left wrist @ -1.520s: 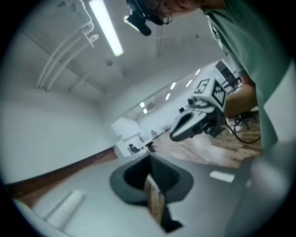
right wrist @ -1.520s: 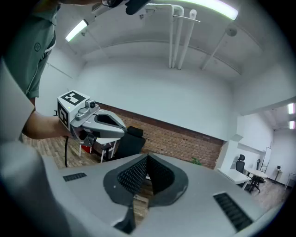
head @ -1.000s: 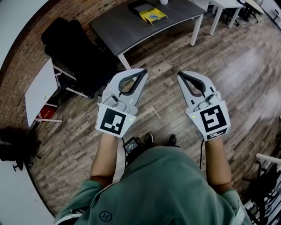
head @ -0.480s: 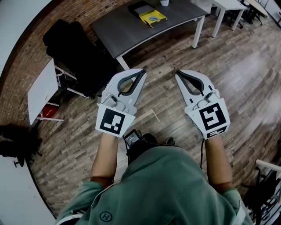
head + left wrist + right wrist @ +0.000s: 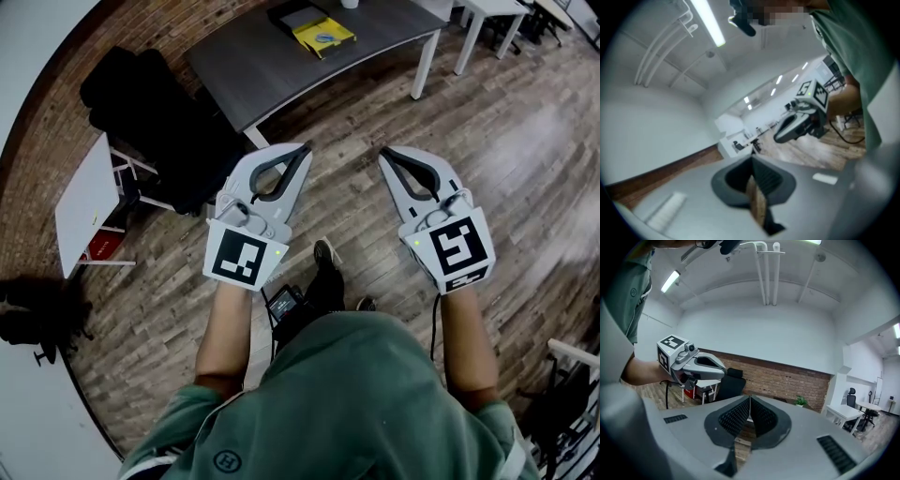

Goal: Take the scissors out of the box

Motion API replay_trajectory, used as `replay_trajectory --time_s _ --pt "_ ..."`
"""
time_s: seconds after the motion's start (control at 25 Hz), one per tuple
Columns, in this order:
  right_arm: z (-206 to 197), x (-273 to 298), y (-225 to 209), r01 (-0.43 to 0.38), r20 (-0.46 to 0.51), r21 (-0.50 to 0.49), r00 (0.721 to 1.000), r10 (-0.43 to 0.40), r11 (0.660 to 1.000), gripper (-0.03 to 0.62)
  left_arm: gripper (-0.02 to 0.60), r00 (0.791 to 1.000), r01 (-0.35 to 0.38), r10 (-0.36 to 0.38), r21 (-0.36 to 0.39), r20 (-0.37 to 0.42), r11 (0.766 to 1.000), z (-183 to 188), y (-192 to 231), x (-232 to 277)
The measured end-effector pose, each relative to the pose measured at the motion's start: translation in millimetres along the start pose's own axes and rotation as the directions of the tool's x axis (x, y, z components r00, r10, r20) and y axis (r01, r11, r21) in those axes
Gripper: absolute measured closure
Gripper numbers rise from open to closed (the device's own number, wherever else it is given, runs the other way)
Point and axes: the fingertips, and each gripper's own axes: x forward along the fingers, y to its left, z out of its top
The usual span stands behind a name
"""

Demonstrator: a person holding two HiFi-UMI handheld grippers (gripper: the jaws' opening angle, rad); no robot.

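approach stage, before any reach. i hold my left gripper (image 5: pixel 303 150) and right gripper (image 5: pixel 384 156) side by side above the wooden floor (image 5: pixel 525 159), tips forward. in each gripper view the two ribbed pads meet along one seam with nothing between them, so both pairs of jaws are fully closed and carry nothing. ahead, on the dark table (image 5: pixel 281 70) and well apart from both grippers, lies a yellow box (image 5: pixel 323 33) beside a darker flat item (image 5: pixel 292 13). i judge that the scissors are in that box. a pale shape shows on it but is too small to name, so their long axis and heading cannot be read. the next move calls for nearing the table, parting one pair of jaws, and reading the blade line before descending.
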Motion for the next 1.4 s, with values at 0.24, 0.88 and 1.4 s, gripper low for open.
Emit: replay_trajectory --time_s 0.24,0.88,1.4 --pt "-3.6 60.9 -28.0 0.029 -0.038 0.005 0.999 -0.029 1.000 0.585 0.583 1.000 0.013 -0.012 -0.020 0.023 1.000 -41.6 52.4 33.3" --pt "5.3 214.5 -92.8 0.099 -0.073 0.024 0.993 -0.097 0.995 0.585 0.583 0.992 0.091 -0.088 -0.035 0.094 0.995 -122.4 175.9 106.9" --pt "-10.8 264.6 -136.4 0.094 -0.088 0.039 0.992 -0.091 0.995 0.585 0.583 0.992 0.099 -0.096 -0.039 0.080 0.994 -154.4 213.2 153.5"
